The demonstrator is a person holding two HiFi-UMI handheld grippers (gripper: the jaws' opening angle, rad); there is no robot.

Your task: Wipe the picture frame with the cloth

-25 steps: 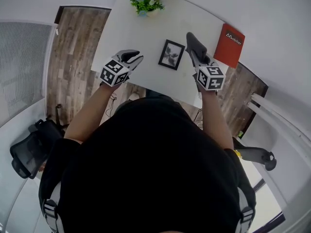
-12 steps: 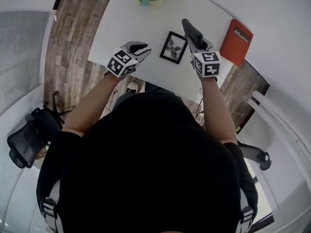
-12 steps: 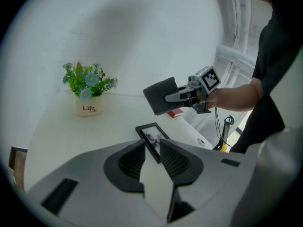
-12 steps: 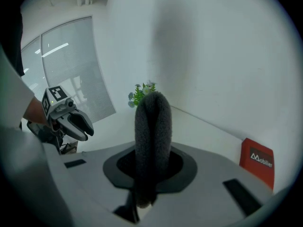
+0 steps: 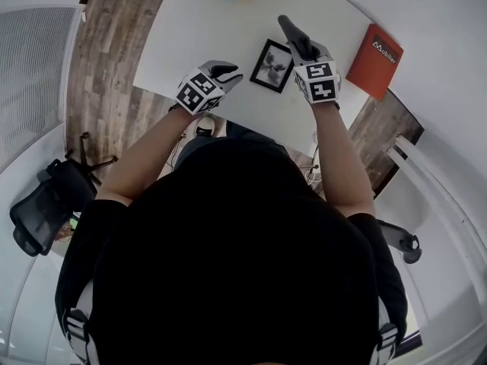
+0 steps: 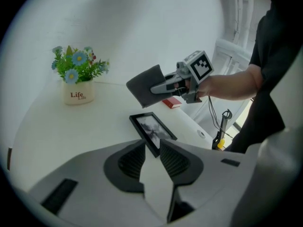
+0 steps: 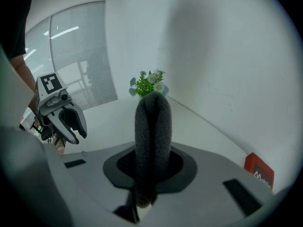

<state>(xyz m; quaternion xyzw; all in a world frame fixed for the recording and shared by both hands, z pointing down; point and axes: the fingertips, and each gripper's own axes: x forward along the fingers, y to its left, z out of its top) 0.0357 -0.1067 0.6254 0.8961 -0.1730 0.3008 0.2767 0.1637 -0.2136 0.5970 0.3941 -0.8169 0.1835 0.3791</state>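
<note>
Black picture frame (image 5: 272,65) lies on the white table (image 5: 198,21), folded grey cloth (image 5: 297,38) held nearby.

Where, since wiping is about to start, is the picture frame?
In the head view the picture frame lies on the white table, just left of the cloth, with the red book farther right.

My jaws are clamped on a folded grey cloth (image 7: 152,136) that stands upright before me. Flowers (image 7: 149,85) peek over its top, at the back of the white counter (image 7: 104,122). The left gripper (image 7: 78,138) hangs at left, jaws slightly apart. A red book (image 7: 258,170) lies lower right.
</note>
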